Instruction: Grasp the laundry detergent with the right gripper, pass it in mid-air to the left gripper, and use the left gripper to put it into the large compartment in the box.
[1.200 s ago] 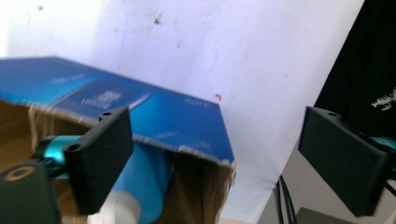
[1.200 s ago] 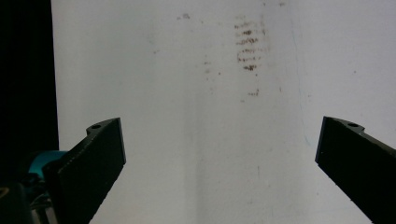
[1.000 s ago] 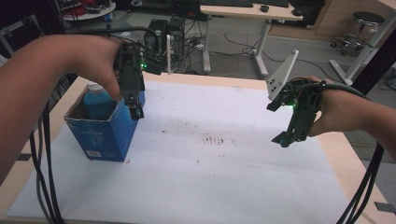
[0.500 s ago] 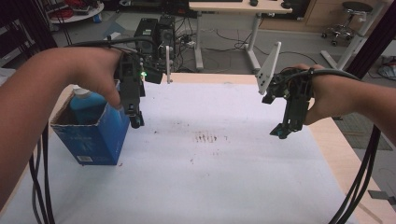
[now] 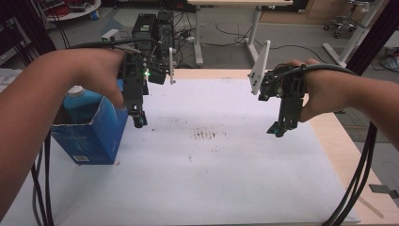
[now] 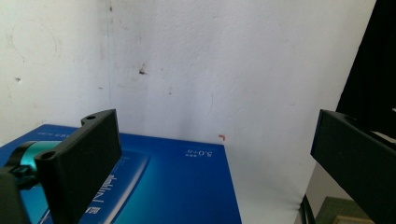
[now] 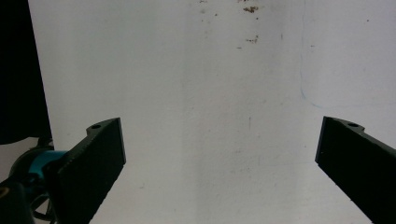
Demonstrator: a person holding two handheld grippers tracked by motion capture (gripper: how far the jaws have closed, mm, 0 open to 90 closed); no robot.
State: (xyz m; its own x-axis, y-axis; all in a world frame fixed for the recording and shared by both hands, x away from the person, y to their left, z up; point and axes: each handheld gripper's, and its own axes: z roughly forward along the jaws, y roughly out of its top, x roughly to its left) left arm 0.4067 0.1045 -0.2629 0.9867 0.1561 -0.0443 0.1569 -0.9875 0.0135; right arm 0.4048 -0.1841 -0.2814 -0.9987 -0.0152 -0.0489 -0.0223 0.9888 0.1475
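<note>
An open-topped blue carton [image 5: 91,139] stands at the left of the white table cover, with a light-blue bottle [image 5: 83,100] inside it. My left gripper [image 5: 138,121] hangs just off the carton's upper right corner, pointing down. In the left gripper view its jaws [image 6: 215,122] stand wide open with nothing between them, and the carton's blue printed face [image 6: 187,186] lies below. My right gripper [image 5: 277,129] hovers over the right side of the cover, away from the carton. It is open too, with only bare white sheet between its jaws [image 7: 222,123].
A patch of brown marks [image 5: 204,135] stains the middle of the white sheet [image 5: 226,188]. Bare wooden table edge [image 5: 350,157] runs along the right. Black cables [image 5: 357,188] trail from both forearms at the bottom corners. Desks and equipment stand beyond the far edge.
My left gripper has dropped from above the carton's corner to beside it. My right gripper has drifted slightly left. Both stay open.
</note>
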